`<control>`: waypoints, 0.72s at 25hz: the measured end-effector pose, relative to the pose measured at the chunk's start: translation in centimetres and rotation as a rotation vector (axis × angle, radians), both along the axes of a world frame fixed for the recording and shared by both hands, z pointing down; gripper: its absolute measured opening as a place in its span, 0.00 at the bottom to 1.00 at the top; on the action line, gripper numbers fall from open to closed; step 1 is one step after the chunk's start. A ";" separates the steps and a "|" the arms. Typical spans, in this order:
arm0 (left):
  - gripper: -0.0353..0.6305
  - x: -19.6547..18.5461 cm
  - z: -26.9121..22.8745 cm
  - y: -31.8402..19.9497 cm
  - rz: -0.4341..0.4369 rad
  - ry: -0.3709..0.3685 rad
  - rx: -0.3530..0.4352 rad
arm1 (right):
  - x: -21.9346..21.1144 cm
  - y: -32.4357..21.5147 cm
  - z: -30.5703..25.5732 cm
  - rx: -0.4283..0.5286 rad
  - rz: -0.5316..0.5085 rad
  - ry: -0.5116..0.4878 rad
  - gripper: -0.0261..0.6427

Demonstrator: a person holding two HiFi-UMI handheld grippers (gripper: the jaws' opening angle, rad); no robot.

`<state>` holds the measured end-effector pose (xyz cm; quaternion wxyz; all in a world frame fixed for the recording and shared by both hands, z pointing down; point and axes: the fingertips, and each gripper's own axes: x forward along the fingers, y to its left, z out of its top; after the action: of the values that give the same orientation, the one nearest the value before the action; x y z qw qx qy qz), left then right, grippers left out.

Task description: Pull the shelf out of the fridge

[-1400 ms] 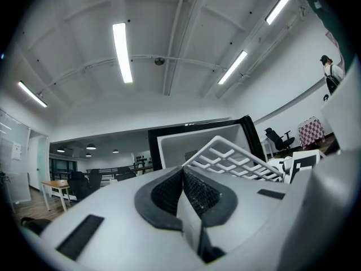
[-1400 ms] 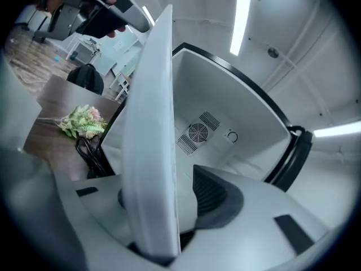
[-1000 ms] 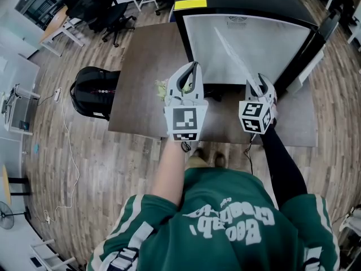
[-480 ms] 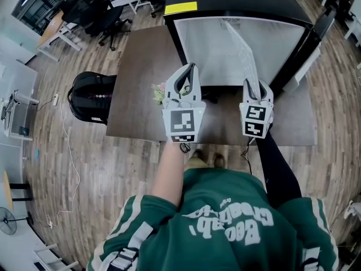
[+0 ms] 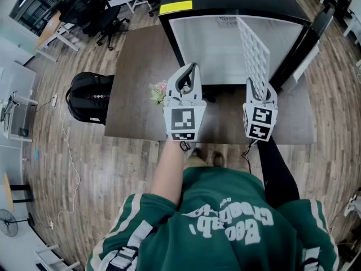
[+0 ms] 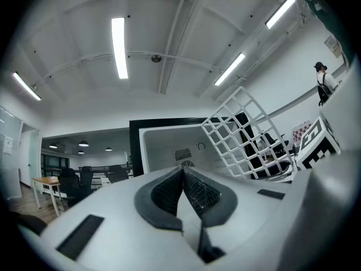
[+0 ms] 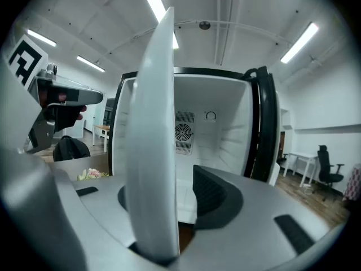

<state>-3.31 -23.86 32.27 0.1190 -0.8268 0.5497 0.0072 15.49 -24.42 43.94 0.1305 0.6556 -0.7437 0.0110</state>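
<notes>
The white wire shelf (image 5: 255,55) is out of the fridge (image 5: 169,30) and stands on edge in the air, its grid facing left. My right gripper (image 5: 259,89) is shut on its near edge; in the right gripper view the shelf (image 7: 151,140) rises as a white bar and hides the left pad. My left gripper (image 5: 193,66) hovers beside it to the left, shut with nothing in it, the pads touching at the tips (image 6: 182,171). The left gripper view shows the shelf (image 6: 242,134) tilted before the open fridge (image 6: 163,145).
The fridge lies open on a dark brown table (image 5: 141,83), its black door (image 5: 307,44) swung out to the right. A small bunch of flowers (image 5: 159,91) sits on the table by my left gripper. On the floor to the left lies a black backpack (image 5: 90,97).
My right gripper has rolled, turning the shelf from a slanted, nearly flat pose to standing on edge. The left gripper has stayed where it was.
</notes>
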 end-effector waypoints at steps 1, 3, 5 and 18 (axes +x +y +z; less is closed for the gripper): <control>0.08 0.1 0.0 0.0 0.002 0.000 0.001 | 0.1 0.1 0.1 0.002 0.002 -0.014 0.25; 0.08 0.2 0.0 -0.1 0.009 0.000 0.001 | 0.4 0.5 0.1 0.008 0.009 -0.027 0.25; 0.08 0.3 0.1 -0.1 0.015 -0.002 0.000 | 0.5 0.9 -0.1 0.012 0.012 -0.034 0.25; 0.08 1.2 0.5 -0.1 0.035 -0.007 -0.008 | 2.7 1.3 -0.4 0.023 0.064 -0.068 0.25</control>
<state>-2.11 -24.00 32.74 0.1172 -0.8368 0.5348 0.0042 18.17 -23.16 43.50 0.0972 0.6797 -0.7265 0.0287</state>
